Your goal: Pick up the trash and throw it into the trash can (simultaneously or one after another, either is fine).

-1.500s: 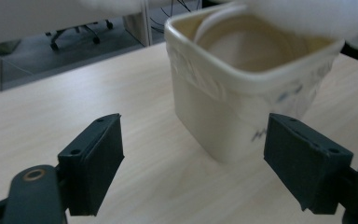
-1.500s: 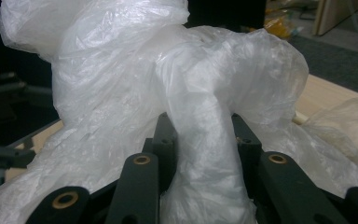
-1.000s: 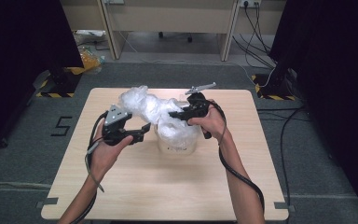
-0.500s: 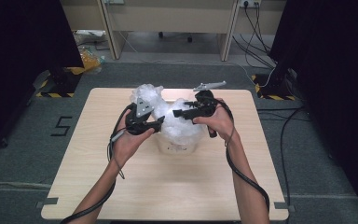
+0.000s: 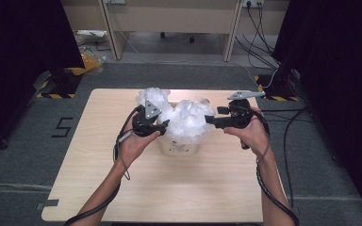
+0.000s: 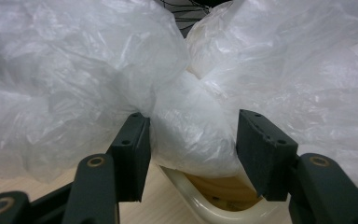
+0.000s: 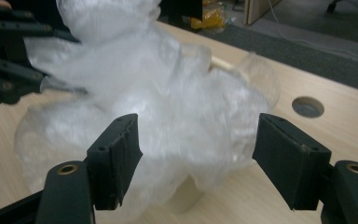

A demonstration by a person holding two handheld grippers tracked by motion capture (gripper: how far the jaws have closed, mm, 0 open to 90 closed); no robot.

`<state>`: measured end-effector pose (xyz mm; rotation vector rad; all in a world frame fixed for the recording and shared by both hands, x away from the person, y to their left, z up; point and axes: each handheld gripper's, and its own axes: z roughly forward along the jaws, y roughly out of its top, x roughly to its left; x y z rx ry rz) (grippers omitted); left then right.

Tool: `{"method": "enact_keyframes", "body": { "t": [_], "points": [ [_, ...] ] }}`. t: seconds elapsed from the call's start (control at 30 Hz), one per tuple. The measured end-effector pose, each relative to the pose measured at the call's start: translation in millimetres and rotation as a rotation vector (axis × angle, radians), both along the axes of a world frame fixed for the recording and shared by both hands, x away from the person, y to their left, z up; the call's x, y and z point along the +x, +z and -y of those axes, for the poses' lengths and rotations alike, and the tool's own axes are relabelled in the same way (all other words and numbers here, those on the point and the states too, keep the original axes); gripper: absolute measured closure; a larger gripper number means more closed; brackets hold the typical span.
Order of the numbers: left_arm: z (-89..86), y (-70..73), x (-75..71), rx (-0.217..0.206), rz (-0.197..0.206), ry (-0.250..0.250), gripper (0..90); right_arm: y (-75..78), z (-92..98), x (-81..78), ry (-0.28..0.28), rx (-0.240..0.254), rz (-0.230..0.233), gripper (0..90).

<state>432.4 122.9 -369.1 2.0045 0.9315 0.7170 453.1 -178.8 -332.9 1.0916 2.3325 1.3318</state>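
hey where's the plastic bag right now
In the high view the plastic bag bulges over a pale container at mid-table, between the left gripper, clamped on it, and the open right gripper.

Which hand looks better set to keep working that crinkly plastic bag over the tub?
Probably the left. The left gripper is clamped on a bunch of the clear plastic bag at the tub's rim. The right gripper stands open beside the bag, holding nothing.
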Motion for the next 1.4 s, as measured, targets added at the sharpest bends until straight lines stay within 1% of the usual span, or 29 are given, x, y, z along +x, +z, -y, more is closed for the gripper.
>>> {"method": "enact_keyframes", "body": {
  "t": [0.07,0.1,0.17,0.23,0.3,0.4,0.43,0.53,0.67,0.7,0.73,0.77,0.83,0.93,1.0,1.07,1.13,1.23,1.33,1.4],
  "points": [
    [1.1,-1.6,0.2,-0.009,-0.005,-0.001,45.2,-7.8,1.3,-3.6,0.002,-0.006,-0.025,31.8],
    [2.2,-2.8,0.2,-0.021,-0.011,-0.004,45.0,-11.7,0.3,-4.5,0.008,-0.013,-0.028,35.0],
    [3.4,-4.2,0.6,-0.032,-0.022,-0.007,44.0,-17.9,-3.8,-5.3,0.022,-0.021,-0.036,45.3],
    [4.2,-4.6,0.8,-0.029,-0.031,-0.014,43.3,-21.9,-10.3,-4.3,0.042,-0.022,-0.038,56.9],
    [5.3,-4.9,1.1,-0.031,-0.032,-0.013,43.4,-22.6,-19.0,-2.8,0.061,-0.014,-0.031,62.4],
    [6.5,-5.7,1.4,-0.035,-0.041,-0.02,43.6,-19.5,-35.6,1.0,0.082,-0.02,-0.011,64.2],
    [6.6,-5.9,1.4,-0.034,-0.044,-0.024,43.6,-18.2,-43.4,3.8,0.09,-0.029,-0.008,64.5],
    [6.7,-7.1,1.1,-0.04,-0.055,-0.032,43.7,-16.8,-58.7,11.1,0.101,-0.044,-0.011,65.7],
    [2.3,-6.6,-0.2,-0.074,-0.071,-0.042,43.1,-18.8,-82.0,24.7,0.125,-0.089,-0.037,66.5],
    [0.1,-5.9,-0.8,-0.084,-0.074,-0.046,42.8,-19.6,-86.6,27.6,0.133,-0.102,-0.044,66.5],
    [-2.7,-5.1,-1.5,-0.088,-0.073,-0.051,42.5,-20.8,-90.8,30.3,0.141,-0.127,-0.045,66.5],
    [-4.9,-4.6,-2.4,-0.108,-0.074,-0.054,42.3,-21.9,-94.6,32.8,0.146,-0.144,-0.052,66.5],
    [-11.2,-2.1,-4.8,-0.123,-0.079,-0.063,41.4,-25.2,-100.5,37.9,0.153,-0.168,-0.07,66.5],
    [-21.0,3.7,-13.6,-0.153,-0.062,-0.066,39.1,-31.7,-107.0,42.5,0.16,-0.221,-0.091,67.2],
    [-28.0,5.7,-19.5,-0.152,-0.053,-0.068,38.2,-36.3,-110.1,43.8,0.167,-0.246,-0.108,67.8],
    [-37.0,5.4,-25.9,-0.164,-0.046,-0.059,37.5,-40.7,-112.3,45.2,0.173,-0.272,-0.124,68.2],
    [-46.5,2.4,-32.2,-0.171,-0.052,-0.053,37.0,-45.0,-114.0,47.0,0.179,-0.29,-0.147,68.6],
    [-60.0,-6.6,-40.7,-0.191,-0.066,-0.043,36.4,-50.6,-115.5,48.9,0.182,-0.305,-0.173,68.7],
    [-69.3,-19.0,-49.3,-0.19,-0.077,-0.031,36.3,-53.0,-115.3,50.4,0.179,-0.297,-0.192,68.7],
    [-73.9,-30.8,-55.3,-0.178,-0.086,-0.022,36.1,-53.2,-115.8,50.7,0.181,-0.301,-0.189,67.6]
  ]
}}
